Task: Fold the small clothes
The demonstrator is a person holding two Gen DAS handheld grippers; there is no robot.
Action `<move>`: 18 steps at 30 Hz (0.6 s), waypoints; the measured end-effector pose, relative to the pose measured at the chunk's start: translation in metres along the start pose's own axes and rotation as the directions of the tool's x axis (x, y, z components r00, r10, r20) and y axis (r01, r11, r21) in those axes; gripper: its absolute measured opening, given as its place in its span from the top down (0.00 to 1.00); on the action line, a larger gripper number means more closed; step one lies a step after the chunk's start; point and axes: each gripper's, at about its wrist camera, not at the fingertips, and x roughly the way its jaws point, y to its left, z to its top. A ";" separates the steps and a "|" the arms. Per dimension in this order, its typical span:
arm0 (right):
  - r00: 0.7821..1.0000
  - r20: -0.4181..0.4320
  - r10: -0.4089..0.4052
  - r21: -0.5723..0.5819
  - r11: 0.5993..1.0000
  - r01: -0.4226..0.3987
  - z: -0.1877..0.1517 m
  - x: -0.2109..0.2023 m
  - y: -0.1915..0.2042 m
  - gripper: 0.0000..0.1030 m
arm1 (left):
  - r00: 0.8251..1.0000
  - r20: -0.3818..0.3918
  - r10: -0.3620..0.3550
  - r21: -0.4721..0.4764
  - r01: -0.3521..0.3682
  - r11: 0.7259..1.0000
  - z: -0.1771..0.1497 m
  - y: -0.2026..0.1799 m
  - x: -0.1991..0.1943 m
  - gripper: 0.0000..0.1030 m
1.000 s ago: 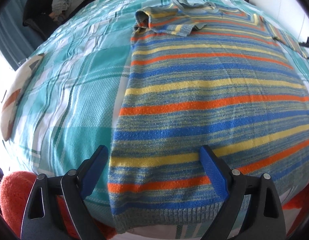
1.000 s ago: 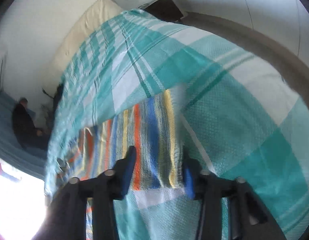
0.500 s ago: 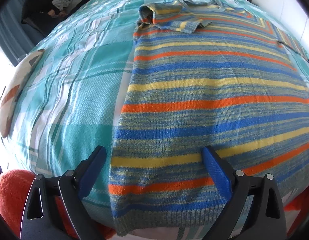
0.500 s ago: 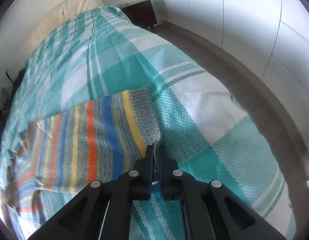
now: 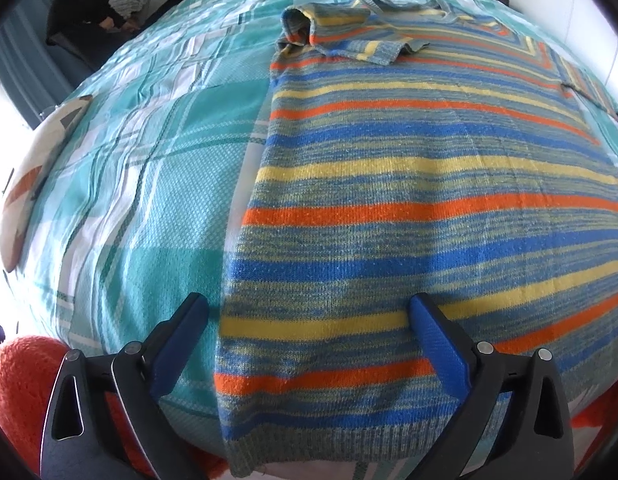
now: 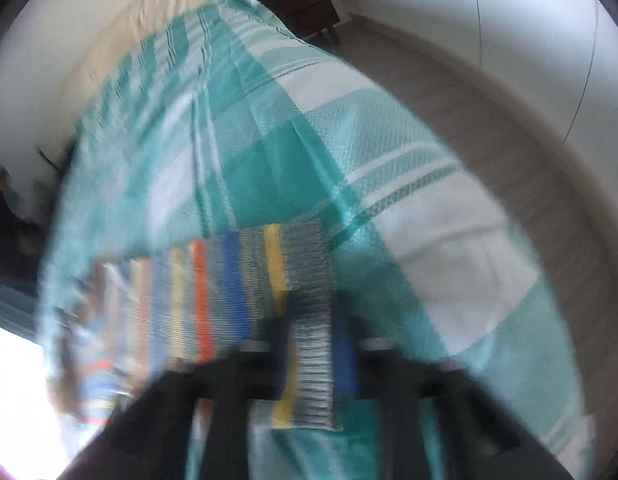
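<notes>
A knitted sweater (image 5: 409, 208) with orange, blue and yellow stripes lies flat on the teal plaid bedspread (image 5: 149, 160). Its left sleeve (image 5: 349, 36) is folded in over the chest. My left gripper (image 5: 307, 304) hovers over the hem's left corner, its jaws opening wide, one pad over the bedspread and one over the knit, pressing on nothing. In the blurred right wrist view, my right gripper (image 6: 313, 320) is shut on the grey ribbed cuff (image 6: 307, 256) of the other sleeve (image 6: 229, 280).
A patterned pillow (image 5: 33, 168) lies at the bed's left edge and an orange fuzzy thing (image 5: 21, 380) sits at the near left corner. A person in dark clothes (image 5: 89, 4) sits beyond the bed. A dark nightstand (image 6: 305, 4) and grey floor (image 6: 489, 120) flank the right side.
The right jaws went from open around the sleeve end to shut on its cuff, then swung with it, blurring the view. The left gripper stayed put, its jaws a little wider.
</notes>
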 end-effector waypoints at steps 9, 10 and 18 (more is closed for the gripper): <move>0.977 0.086 -0.197 -0.036 0.979 0.201 -0.018 0.005 0.001 1.00 | 1.000 0.005 -0.002 0.002 0.002 1.000 -0.002 0.001 0.002 0.00; 0.980 0.085 -0.181 -0.028 0.983 0.184 -0.017 0.002 -0.002 0.94 | 1.000 0.005 -0.007 -0.005 0.007 1.000 -0.002 0.002 0.002 0.00; 0.963 0.218 -0.157 -0.198 0.959 0.201 -0.043 -0.060 0.034 0.54 | 0.999 0.040 -0.013 -0.051 0.015 0.999 -0.009 0.003 0.003 0.00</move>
